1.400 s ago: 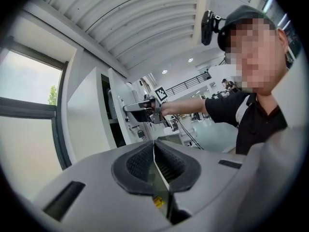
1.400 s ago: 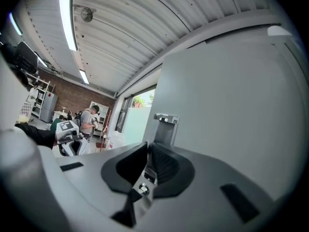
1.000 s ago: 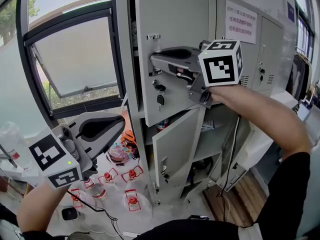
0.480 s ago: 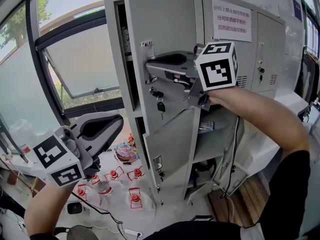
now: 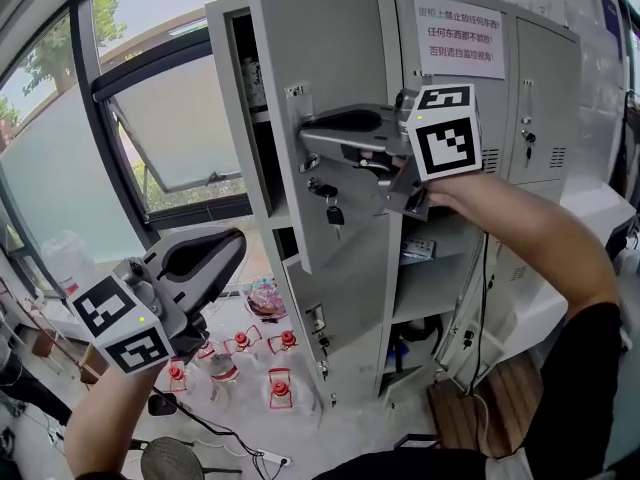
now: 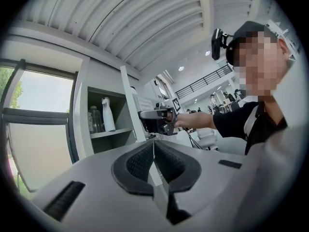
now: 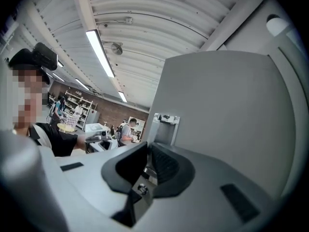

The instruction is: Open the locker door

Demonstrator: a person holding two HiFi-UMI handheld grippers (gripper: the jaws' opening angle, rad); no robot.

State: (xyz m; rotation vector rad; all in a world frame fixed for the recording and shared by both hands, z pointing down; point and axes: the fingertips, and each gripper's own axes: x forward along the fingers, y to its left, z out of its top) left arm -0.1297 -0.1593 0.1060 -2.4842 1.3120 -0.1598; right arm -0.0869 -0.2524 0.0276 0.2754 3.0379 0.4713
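1. Head view: the grey sheet-metal locker door [image 5: 335, 78] of the top compartment stands swung well out from the bank of grey lockers [image 5: 545, 98]. Its free edge is turned toward the window [image 5: 180, 118], so the compartment behind it shows. I judge the opening largely done.
2. A small bunch of keys [image 5: 333, 211] hangs from the lock near that free edge. The lock is probably already turned, so a plain pull is enough to move the door.
3. The right gripper [image 5: 308, 140] lies level across the door's face, its tips at the free edge. That spot is farthest from the hinge, where a pull gets the most leverage.
4. In the right gripper view its jaws are almost together. They pinch a thin metal tab [image 7: 145, 175] at the door's edge, with the door's flat face filling the right of that view.
5. The left gripper [image 5: 232, 248] hangs low, well apart from the lockers and above the red-capped bottles [image 5: 280, 388] on the floor. I take it to be parked clear of the door's swing.
6. In the left gripper view its jaws are pressed together with nothing between them.
7. The lower locker door [image 5: 350, 298] beneath is also ajar, and neither gripper touches it.
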